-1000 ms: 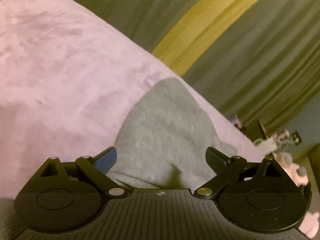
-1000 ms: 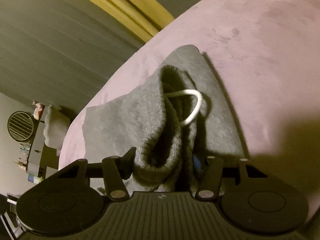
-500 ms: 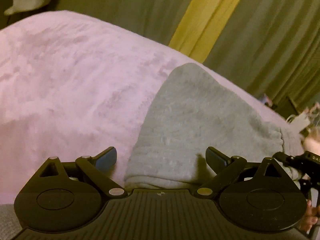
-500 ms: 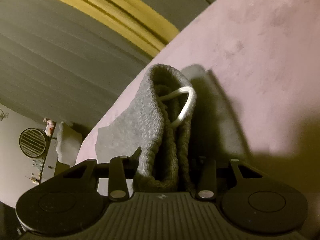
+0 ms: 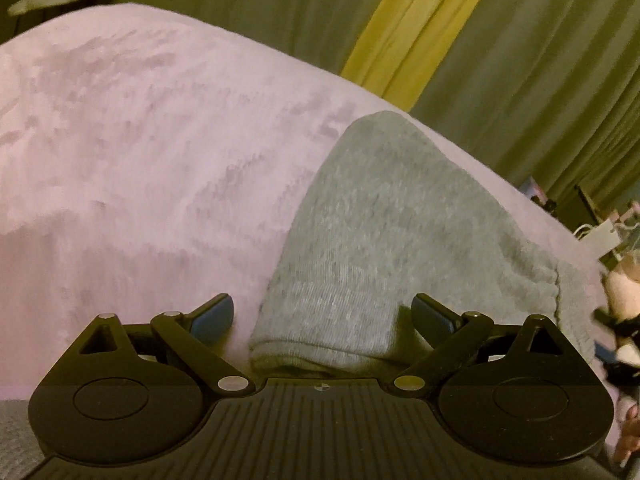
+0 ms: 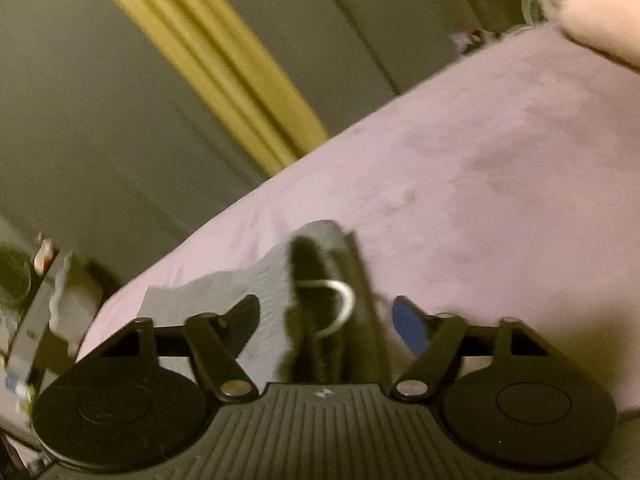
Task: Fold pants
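Jaws opening astride grey pants (image 6: 272, 320)

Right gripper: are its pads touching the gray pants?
Apart. The right wrist view shows the right gripper opening around the bunched pants, with pink blanket visible between the blue pad and the cloth.

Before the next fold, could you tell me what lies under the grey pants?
The grey pants lie on a pink blanket, which shows all around them. Whatever is beneath the pants' middle is covered.
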Motion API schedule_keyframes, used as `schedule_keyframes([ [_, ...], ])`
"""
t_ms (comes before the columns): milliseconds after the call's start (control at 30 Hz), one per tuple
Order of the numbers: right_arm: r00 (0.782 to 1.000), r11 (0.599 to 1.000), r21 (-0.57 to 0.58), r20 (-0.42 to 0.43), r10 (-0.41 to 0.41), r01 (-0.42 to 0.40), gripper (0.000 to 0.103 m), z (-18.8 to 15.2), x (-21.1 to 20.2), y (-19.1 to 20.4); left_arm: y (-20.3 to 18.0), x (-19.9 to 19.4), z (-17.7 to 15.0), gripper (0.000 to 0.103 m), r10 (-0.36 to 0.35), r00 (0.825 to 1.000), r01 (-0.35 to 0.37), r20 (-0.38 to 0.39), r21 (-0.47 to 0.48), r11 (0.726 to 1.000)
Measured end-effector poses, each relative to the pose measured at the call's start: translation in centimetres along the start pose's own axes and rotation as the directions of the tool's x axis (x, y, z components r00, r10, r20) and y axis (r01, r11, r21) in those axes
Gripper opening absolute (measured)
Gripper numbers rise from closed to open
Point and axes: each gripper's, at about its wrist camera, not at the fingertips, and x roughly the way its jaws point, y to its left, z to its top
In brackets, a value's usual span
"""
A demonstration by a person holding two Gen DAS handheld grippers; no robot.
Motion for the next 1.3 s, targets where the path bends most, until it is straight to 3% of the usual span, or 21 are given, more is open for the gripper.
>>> schedule_keyframes([
  [100,0.995,0.971,0.225,-0.027,0.091,-0.083,0.045,-0.2,1.0,-3.1,0.5,0.2,0.2,0.099,-0.006,1.000,0.005,-0.017,-0.039,0.999],
  [200,0.988,0.936,0.324,-0.018,0.153,-0.139,0.045,-0.9,2.0,-4.0,0.9,0.4,0.2,0.099,-0.003,0.999,0.001,-0.032,-0.075,0.997],
  [267,0.985,0.923,0.350,-0.007,0.170,-0.157,0.045,-0.9,2.2,-4.3,1.1,0.6,0.3,0.099,-0.004,0.999,0.000,-0.040,-0.093,0.996],
  [333,0.982,0.915,0.364,-0.006,0.187,-0.172,0.035,-0.6,2.7,-4.3,1.2,0.8,0.3,0.099,0.000,0.999,-0.005,-0.049,-0.104,0.995],
  [467,0.962,0.848,0.478,-0.021,0.272,-0.229,0.021,-1.0,3.9,-5.5,1.4,1.1,0.3,0.099,0.008,0.998,-0.015,-0.066,-0.108,0.994],
  [600,0.947,0.802,0.542,-0.035,0.319,-0.251,0.019,-2.3,4.6,-5.4,1.4,1.2,0.3,0.099,0.007,0.997,-0.016,-0.079,-0.107,0.994],
  [667,0.929,0.780,0.554,-0.033,0.368,-0.289,0.018,-2.5,4.3,-5.2,1.4,1.4,0.3,0.099,0.006,0.996,-0.016,-0.090,-0.112,0.994],
  [733,0.930,0.794,0.532,-0.033,0.367,-0.294,0.018,-2.4,3.8,-4.9,1.5,1.5,0.3,0.099,-0.002,0.995,-0.010,-0.102,-0.119,0.993],
  [833,0.956,0.874,0.420,-0.043,0.289,-0.245,0.018,-1.7,3.0,-3.6,1.7,1.6,0.3,0.099,-0.011,0.994,-0.003,-0.108,-0.135,0.991],
  [933,0.971,0.923,0.320,-0.036,0.237,-0.214,0.017,-1.0,2.6,-2.0,2.1,1.6,0.4,0.099,-0.021,0.993,0.003,-0.113,-0.159,0.987],
  [1000,0.968,0.913,0.347,-0.048,0.247,-0.216,0.017,-0.8,3.1,-1.9,2.5,1.6,0.4,0.099,-0.029,0.992,0.008,-0.120,-0.175,0.985],
  [1100,0.939,0.820,0.519,-0.091,0.332,-0.240,0.013,-1.6,5.9,-3.6,2.8,1.8,0.5,0.099,-0.040,0.990,0.011,-0.135,-0.202,0.979],
  [1133,0.938,0.809,0.541,-0.099,0.334,-0.231,0.013,-1.9,6.4,-4.0,2.9,1.8,0.5,0.099,-0.041,0.990,0.011,-0.138,-0.210,0.978],
  [1300,0.945,0.879,0.435,-0.160,0.286,-0.193,0.020,-0.7,5.8,-3.3,3.5,2.0,0.5,0.099,-0.054,0.988,0.016,-0.147,-0.253,0.967],
])
